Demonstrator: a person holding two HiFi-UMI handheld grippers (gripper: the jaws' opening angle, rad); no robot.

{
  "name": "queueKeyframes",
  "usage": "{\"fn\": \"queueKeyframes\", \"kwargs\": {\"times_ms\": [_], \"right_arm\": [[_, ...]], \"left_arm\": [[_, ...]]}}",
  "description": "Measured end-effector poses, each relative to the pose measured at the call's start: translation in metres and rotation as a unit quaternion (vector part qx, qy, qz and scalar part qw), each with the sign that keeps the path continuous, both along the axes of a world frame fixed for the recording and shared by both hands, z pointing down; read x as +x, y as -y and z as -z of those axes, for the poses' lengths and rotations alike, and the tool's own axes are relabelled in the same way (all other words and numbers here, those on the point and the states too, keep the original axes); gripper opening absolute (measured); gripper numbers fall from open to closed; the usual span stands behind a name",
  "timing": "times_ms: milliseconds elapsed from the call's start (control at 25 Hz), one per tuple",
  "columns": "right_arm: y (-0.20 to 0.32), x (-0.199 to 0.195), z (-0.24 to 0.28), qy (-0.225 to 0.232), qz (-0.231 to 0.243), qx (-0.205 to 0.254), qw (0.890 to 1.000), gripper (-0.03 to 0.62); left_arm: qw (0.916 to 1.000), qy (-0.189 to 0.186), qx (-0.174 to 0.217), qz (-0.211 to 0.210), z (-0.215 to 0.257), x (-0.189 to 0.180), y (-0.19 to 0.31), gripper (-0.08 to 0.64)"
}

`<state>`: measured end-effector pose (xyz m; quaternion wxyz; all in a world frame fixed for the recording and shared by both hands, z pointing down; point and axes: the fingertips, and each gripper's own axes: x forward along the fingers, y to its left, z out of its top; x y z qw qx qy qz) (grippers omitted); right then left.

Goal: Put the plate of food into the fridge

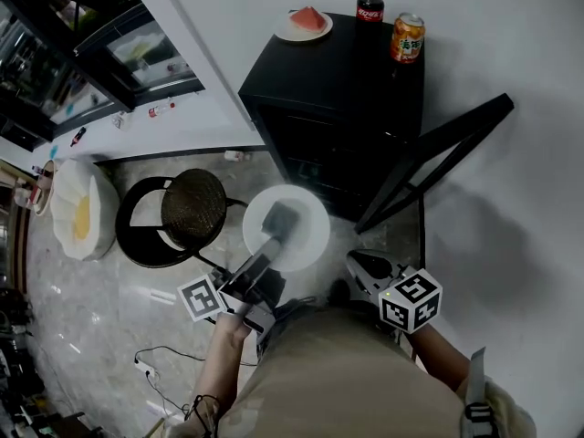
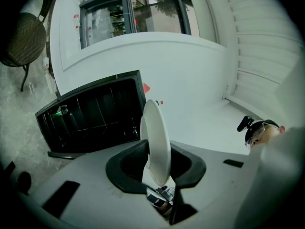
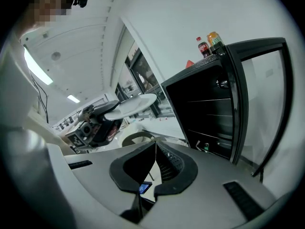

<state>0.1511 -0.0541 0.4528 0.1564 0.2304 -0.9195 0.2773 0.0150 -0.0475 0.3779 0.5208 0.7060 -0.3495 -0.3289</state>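
Closest below the head view's camera is the person's khaki shirt, with both tools reaching out past it. On the left, the left gripper pinches a white plate by its near rim and holds it flat above the marble floor, just short of the black fridge. The fridge door stands swung open to the right. Further right, the right gripper points toward that opening. On the fridge top, a saucer with a red wedge sits at the far left, a cola bottle beside it and an orange can further right. A woven-seat stool stands left of the plate. Along the left gripper view, the left gripper has its jaws clamped on the white plate, seen edge-on, with the fridge open to the left beyond. Along the right gripper view, the right gripper has its jaws pressed together on nothing; the fridge and fridge door stand ahead to the right, the white plate to the left.
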Motion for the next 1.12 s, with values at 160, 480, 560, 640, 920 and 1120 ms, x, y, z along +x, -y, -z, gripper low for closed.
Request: {"fn": "queueKeyframes", "kwargs": {"times_ms": [160,480,560,640,920,1120], "right_arm": [[0.002,0.007,-0.009,0.001,0.012,-0.010,1.000,0.023],[0.017,0.012,-0.008,0.002,0.006,-0.008,1.000,0.023],[0.020,0.012,-0.007,-0.001,0.002,-0.005,1.000,0.023],[0.023,0.011,-0.007,-0.005,-0.006,-0.002,1.000,0.023],[0.041,-0.004,-0.006,-0.022,-0.021,0.007,1.000,0.023],[0.046,-0.020,-0.005,-0.039,-0.030,0.010,0.999,0.023]], "left_arm": [[1.0000,-0.001,0.000,0.004,0.002,0.010,0.010,0.083],[0.9999,-0.007,-0.004,-0.010,-0.002,0.021,0.026,0.083],[0.9998,-0.011,-0.008,-0.013,-0.007,0.019,0.028,0.083],[0.9997,-0.017,-0.011,-0.015,-0.011,0.016,0.032,0.083],[0.9990,-0.029,-0.002,-0.032,-0.013,0.001,0.062,0.083],[0.9981,-0.039,-0.010,-0.046,-0.021,-0.013,0.073,0.083]]}}
